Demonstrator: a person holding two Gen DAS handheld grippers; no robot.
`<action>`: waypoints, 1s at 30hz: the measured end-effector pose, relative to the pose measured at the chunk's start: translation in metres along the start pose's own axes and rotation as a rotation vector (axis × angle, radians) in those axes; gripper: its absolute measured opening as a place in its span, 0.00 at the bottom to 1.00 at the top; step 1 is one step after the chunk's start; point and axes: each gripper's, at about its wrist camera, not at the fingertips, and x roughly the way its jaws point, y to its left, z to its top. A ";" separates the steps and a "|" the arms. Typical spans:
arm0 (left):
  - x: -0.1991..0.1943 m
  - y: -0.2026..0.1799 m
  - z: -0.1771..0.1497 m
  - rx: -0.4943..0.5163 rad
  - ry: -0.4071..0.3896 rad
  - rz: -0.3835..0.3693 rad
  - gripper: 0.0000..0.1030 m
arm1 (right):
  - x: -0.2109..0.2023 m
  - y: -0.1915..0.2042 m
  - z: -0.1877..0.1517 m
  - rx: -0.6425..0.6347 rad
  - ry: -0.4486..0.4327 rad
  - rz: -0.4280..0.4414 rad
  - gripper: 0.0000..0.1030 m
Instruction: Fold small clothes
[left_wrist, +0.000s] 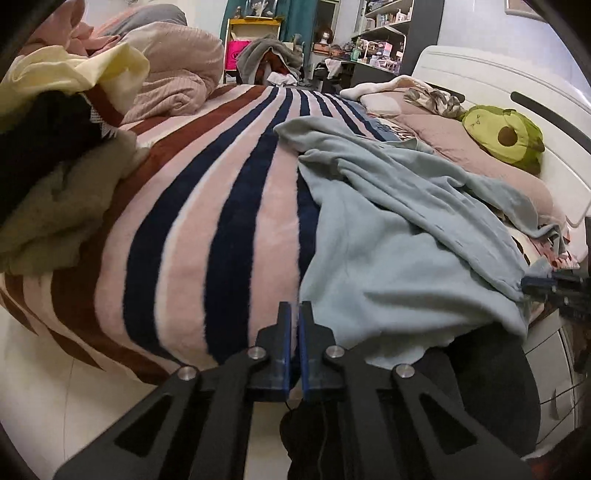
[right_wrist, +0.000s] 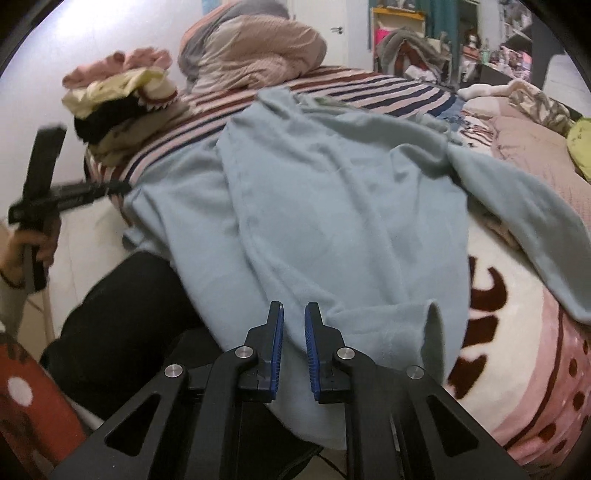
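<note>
A light blue garment (left_wrist: 388, 229) lies crumpled on the striped blanket (left_wrist: 207, 206), its near edge hanging over the bed's front edge. It also fills the middle of the right wrist view (right_wrist: 314, 199). My left gripper (left_wrist: 297, 310) is shut and empty, just off the garment's left lower corner, above the blanket's edge. My right gripper (right_wrist: 293, 314) is slightly open and empty, over the garment's near hem. In the left wrist view the right gripper (left_wrist: 532, 286) shows at the garment's right edge. In the right wrist view the left gripper (right_wrist: 122, 186) shows at the garment's left edge, held by a hand.
A pile of clothes (left_wrist: 62, 122) sits at the bed's left side, also in the right wrist view (right_wrist: 122, 103). A bundled duvet (left_wrist: 177, 70) lies behind it. An avocado plush (left_wrist: 506, 136) and pillows lie by the white headboard (left_wrist: 491, 81). Dark trousers (right_wrist: 122, 314) are below the garment.
</note>
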 end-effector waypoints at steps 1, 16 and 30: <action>-0.002 0.000 0.001 0.003 -0.011 0.002 0.03 | -0.001 -0.002 0.002 0.009 -0.009 -0.007 0.07; 0.004 -0.056 0.074 0.089 -0.170 -0.130 0.57 | -0.036 -0.087 0.018 0.167 -0.154 -0.399 0.51; 0.036 -0.091 0.087 0.088 -0.138 -0.135 0.65 | -0.052 -0.182 -0.051 0.580 -0.260 -0.340 0.72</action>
